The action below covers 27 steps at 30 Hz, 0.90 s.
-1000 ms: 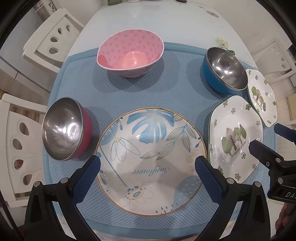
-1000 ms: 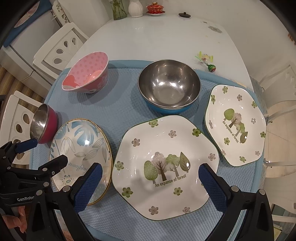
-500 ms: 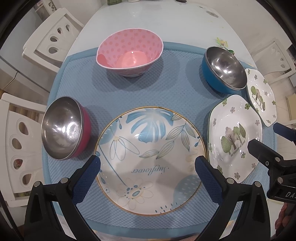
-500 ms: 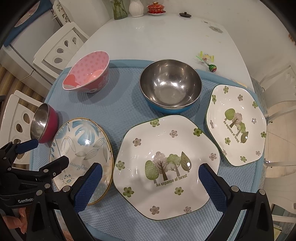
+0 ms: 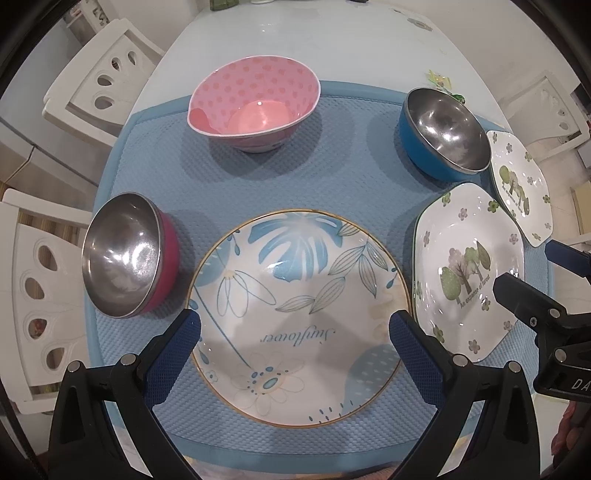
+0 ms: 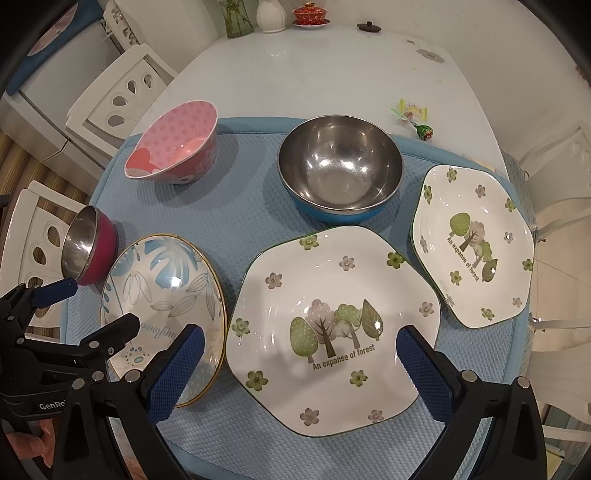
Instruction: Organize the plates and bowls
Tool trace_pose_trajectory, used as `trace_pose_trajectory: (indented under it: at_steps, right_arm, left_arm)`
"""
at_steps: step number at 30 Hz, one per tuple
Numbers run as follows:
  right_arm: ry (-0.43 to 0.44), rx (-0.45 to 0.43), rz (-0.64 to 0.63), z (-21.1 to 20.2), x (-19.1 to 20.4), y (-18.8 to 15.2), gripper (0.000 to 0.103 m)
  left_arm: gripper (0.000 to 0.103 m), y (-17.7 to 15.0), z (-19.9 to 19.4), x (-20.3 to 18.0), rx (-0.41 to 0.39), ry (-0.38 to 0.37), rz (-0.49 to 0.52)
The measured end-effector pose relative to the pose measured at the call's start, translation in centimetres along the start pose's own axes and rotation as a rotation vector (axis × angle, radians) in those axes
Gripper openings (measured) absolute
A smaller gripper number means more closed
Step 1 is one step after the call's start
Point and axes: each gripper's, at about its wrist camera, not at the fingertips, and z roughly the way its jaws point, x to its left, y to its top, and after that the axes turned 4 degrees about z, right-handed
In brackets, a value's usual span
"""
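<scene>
A round plate with blue leaves (image 5: pixel 299 280) lies on the blue mat (image 5: pixel 258 192), and my left gripper (image 5: pixel 294 325) hovers open over its near half. My right gripper (image 6: pixel 299 338) is open above a six-sided forest plate (image 6: pixel 332 280). A smaller forest plate (image 6: pixel 472 243) sits to its right. A steel bowl with a blue outside (image 6: pixel 340 170) stands behind them. At the back left is a pink dotted bowl (image 5: pixel 255 103), and a steel bowl with a red outside (image 5: pixel 125 258) leans at the left edge. Neither gripper touches anything.
White chairs (image 5: pixel 99 85) stand along the left of the white table (image 6: pixel 295 74), and another chair (image 6: pixel 561 173) is on the right. A wrapped lollipop (image 6: pixel 423 131) lies beyond the mat. A vase and a red lidded cup (image 6: pixel 310 14) stand at the far end.
Both views have drifted only slightly. No dish has moved, and both grippers have stayed open.
</scene>
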Motion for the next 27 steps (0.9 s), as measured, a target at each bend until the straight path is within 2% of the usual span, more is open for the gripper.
trace_pose_trajectory:
  at_steps: [7, 20, 25, 27]
  right_arm:
    - [0.001, -0.004, 0.006, -0.3, -0.2, -0.2, 0.103]
    - [0.012, -0.021, -0.005, -1.1, 0.7, -0.9, 0.103]
    - [0.023, -0.024, -0.084, -1.2, 2.0, -0.2, 0.103]
    - [0.032, -0.019, -0.152, -0.9, 2.9, 0.6, 0.103]
  left_arm:
    - [0.102, -0.1, -0.4, 0.1, -0.023, 0.045, 0.006]
    - [0.102, -1.4, -1.3, 1.3, -0.047, 0.041, -0.019]
    - [0.102, -2.7, -1.0, 2.7, -0.036, 0.038, -0.050]
    - [0.102, -3.6, -0.4, 3.9, -0.021, 0.038, -0.097]
